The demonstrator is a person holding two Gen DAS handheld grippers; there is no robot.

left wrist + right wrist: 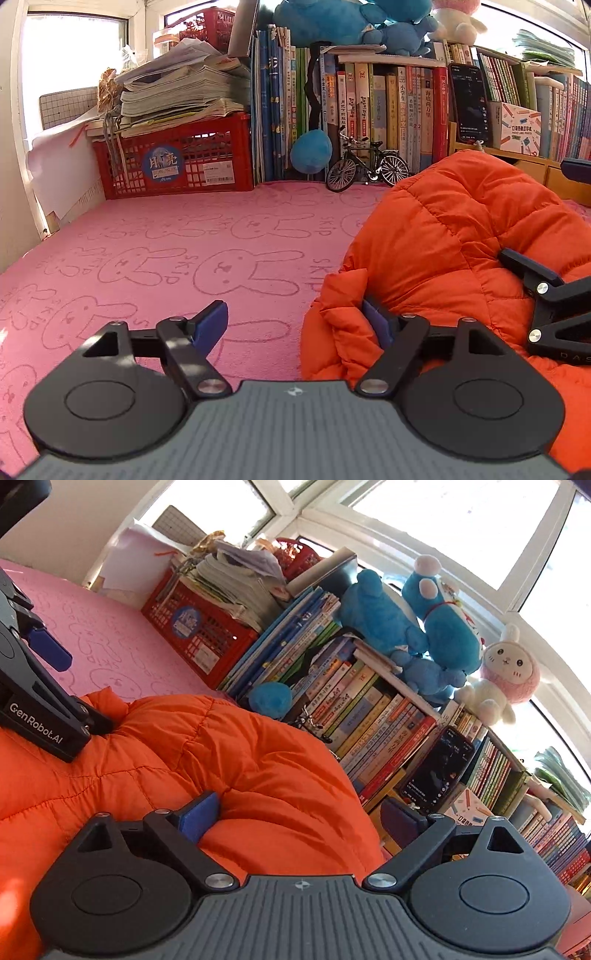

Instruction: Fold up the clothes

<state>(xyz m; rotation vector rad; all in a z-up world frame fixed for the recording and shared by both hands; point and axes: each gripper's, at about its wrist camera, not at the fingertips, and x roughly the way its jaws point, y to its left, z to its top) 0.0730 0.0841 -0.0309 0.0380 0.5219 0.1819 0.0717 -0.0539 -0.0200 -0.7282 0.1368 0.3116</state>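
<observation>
Left hand-held gripper [299, 328]: jaws spread wide; its right pad is pushed into a fold at the near-left edge of the orange puffer jacket [461, 240], its left pad hangs over bare pink cloth. It grips nothing.
Right hand-held gripper [299, 821]: also wide apart; left pad sunk into the jacket's quilting, right pad free in the air beyond the jacket's far edge.
Jacket: bunched in a puffy mound on the pink bunny-print worktop cover [166, 240], to the right of the left hand-held gripper and under both; whether it is a finished fold or a loose heap I cannot tell.
Risk, slip: slick padded fabric may spring out if the jaws close on only one thin layer.
Risk, rebound: trapped air would likely make any fold puff open once released.
Risk, knock: toy bicycle [367, 164] and propped phone [470, 105] stand just ahead of the jacket; a swung sleeve could topple them.
Risk, clash: both tools work close together and could collide.
</observation>
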